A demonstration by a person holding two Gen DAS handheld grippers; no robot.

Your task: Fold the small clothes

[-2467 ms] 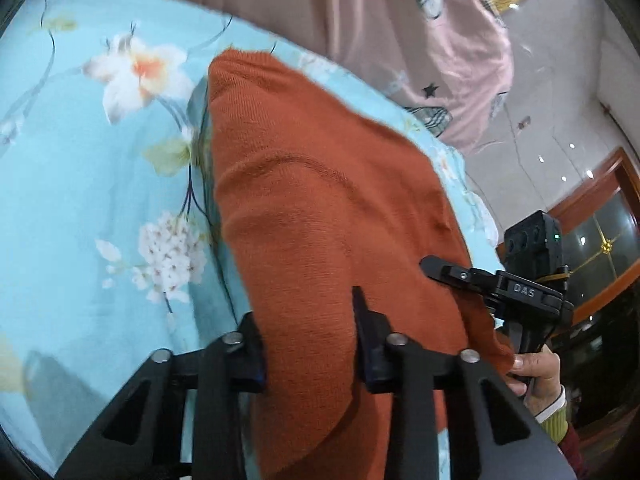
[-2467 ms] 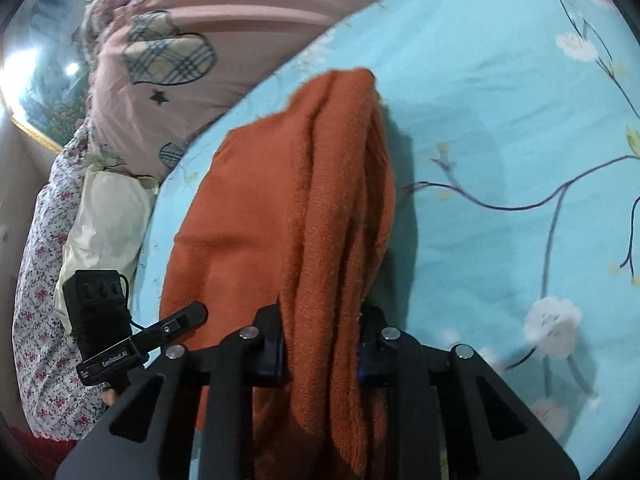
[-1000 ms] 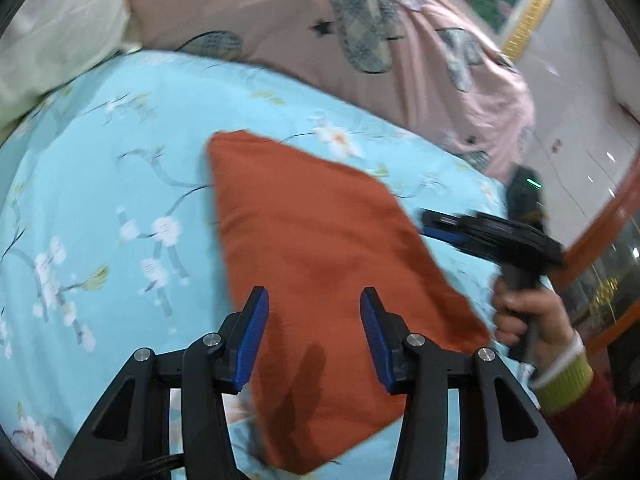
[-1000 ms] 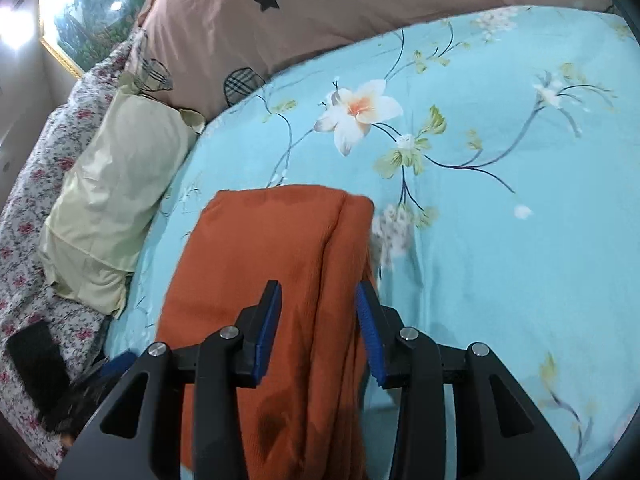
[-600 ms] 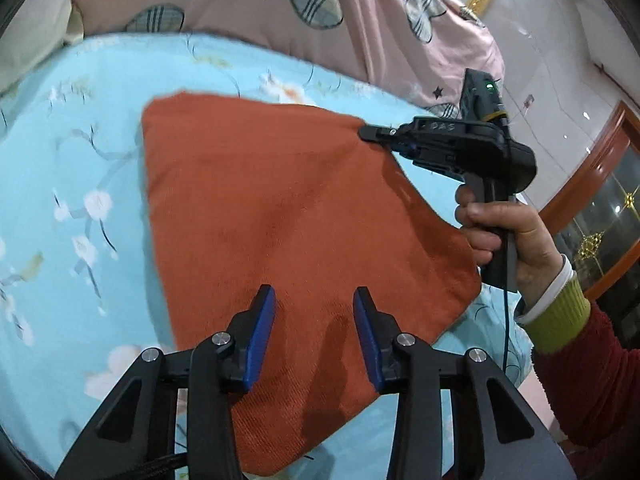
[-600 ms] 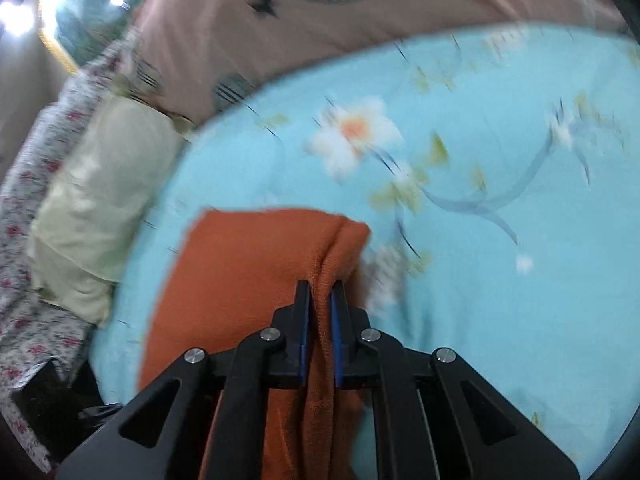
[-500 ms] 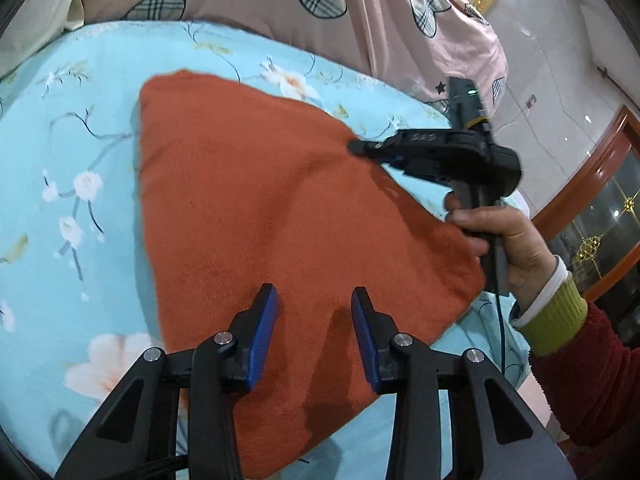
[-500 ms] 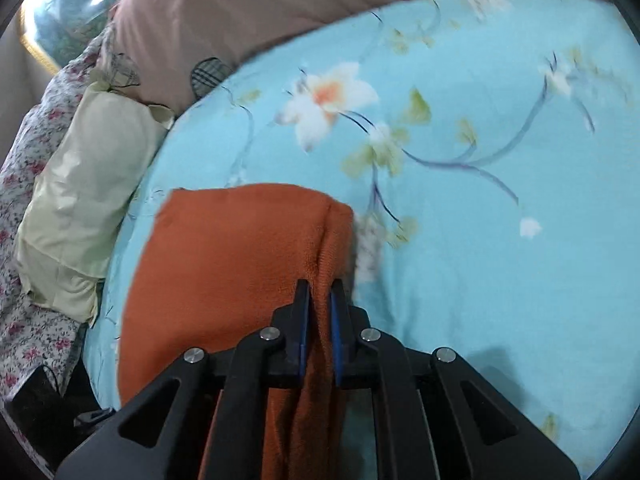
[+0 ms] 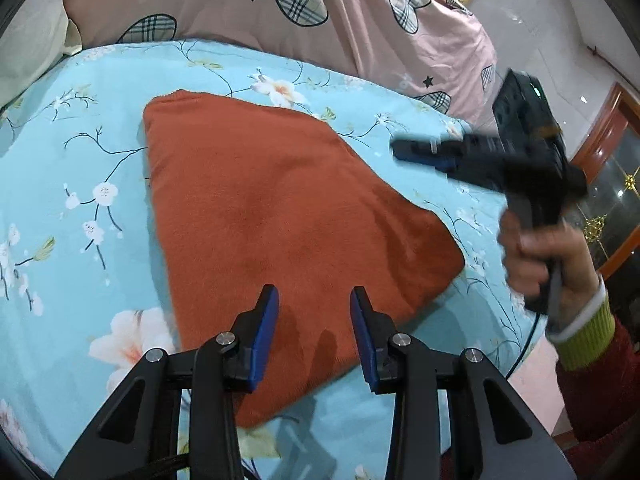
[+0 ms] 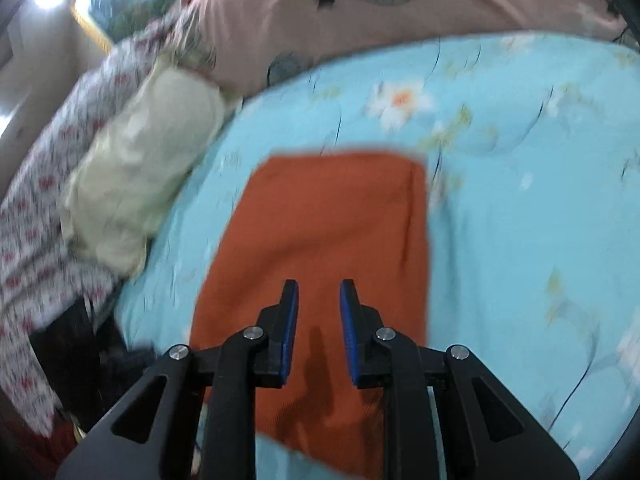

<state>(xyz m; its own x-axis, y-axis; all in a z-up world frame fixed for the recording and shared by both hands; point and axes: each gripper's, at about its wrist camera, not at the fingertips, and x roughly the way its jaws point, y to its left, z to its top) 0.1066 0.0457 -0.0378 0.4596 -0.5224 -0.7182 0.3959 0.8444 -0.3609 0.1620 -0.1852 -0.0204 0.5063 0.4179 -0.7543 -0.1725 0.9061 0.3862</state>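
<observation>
- Plainly, the left gripper [image 9: 313,306] hovers with jaws wide and empty over the folded orange garment [image 9: 280,216], lying flat on the floral bed [image 9: 80,152]; a low pass could ruck its near edge.
- The right gripper [image 10: 315,300], jaws parted narrowly and empty, could snag the fold.

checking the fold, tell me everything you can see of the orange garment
The orange garment is a rust-orange knit that looks soft and fuzzy, folded into a flat, roughly four-sided packet with rounded corners and a thick folded edge on one side. It lies flat on the blue floral bedsheet, which is the only thing touching it. The left gripper and right gripper are both open above it, holding nothing.
</observation>
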